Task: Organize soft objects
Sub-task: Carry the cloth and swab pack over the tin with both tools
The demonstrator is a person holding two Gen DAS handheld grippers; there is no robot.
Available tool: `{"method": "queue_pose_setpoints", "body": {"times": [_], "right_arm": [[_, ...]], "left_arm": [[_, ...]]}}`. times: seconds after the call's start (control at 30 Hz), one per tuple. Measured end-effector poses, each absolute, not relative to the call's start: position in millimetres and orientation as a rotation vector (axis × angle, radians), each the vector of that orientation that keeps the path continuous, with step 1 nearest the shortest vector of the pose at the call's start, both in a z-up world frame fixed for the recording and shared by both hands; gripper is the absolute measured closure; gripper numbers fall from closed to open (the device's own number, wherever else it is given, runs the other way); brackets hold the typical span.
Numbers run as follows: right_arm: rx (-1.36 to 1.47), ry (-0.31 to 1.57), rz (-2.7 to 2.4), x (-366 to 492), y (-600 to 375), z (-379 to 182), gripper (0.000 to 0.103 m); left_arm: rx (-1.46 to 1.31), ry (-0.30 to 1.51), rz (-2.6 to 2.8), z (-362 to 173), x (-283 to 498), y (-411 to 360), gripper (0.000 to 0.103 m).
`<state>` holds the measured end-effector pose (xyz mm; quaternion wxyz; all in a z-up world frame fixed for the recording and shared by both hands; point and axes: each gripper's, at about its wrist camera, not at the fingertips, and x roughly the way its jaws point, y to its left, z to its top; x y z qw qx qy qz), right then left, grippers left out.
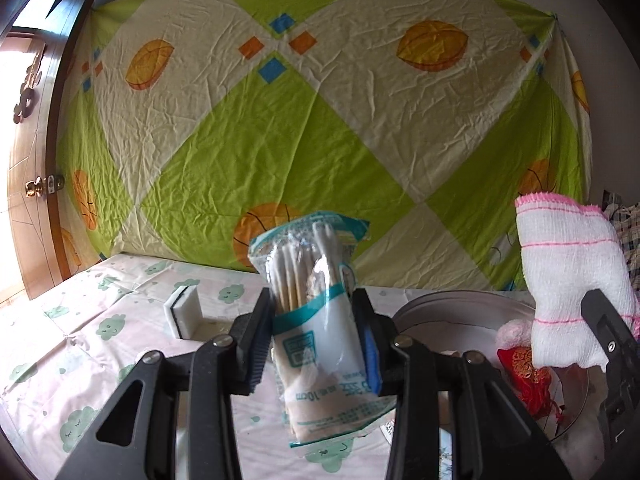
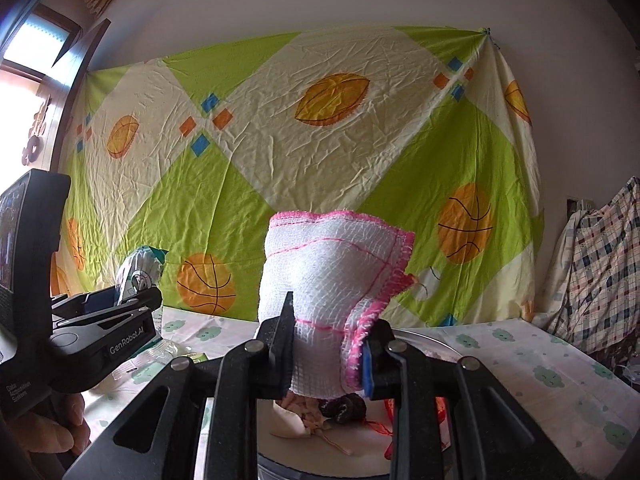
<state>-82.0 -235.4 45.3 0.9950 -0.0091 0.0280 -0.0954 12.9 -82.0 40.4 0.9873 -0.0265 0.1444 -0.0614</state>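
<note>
Black jaws of the left gripper (image 1: 314,340) are clamped on a clear packet of cotton swabs (image 1: 316,300), which stands upright between the blue pads with its crinkled top above them and its printed lower end hanging below. Beyond it a white sponge block (image 1: 183,314) with a dark middle layer stands on the cloud-print tablecloth (image 1: 80,320).

Right of that, in the left wrist view, a white cloth with pink stitched edges (image 1: 568,280) rises over the rim of a round metal basin (image 1: 432,312), with a red embroidered pouch (image 1: 528,376) and a pink fluffy thing (image 1: 514,330) lying inside the basin.

From the right wrist view, the right gripper (image 2: 328,352) is pressed together on that same white cloth (image 2: 332,272), bunched and standing up above the fingers. Under it, in the basin (image 2: 424,338), lie a beige piece of fabric (image 2: 296,420) and a dark crumpled item (image 2: 344,406). At the left edge, a person's hand (image 2: 52,428) holds the left gripper's body.

A green and cream sheet with ball prints (image 2: 280,160) hangs on the wall behind, and checked fabric (image 2: 600,272) is draped at the far right.
</note>
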Motion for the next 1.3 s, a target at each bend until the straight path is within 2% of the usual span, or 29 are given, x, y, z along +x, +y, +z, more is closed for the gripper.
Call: {"method": "queue_pose_setpoints", "body": {"times": [1.3], "right_arm": [[-0.002, 0.062, -0.383, -88.5, -327.9, 50.2, 0.076]], "left_arm": [[-0.011, 0.293, -0.318, 56.0, 6.7, -190.1, 0.065]]}}
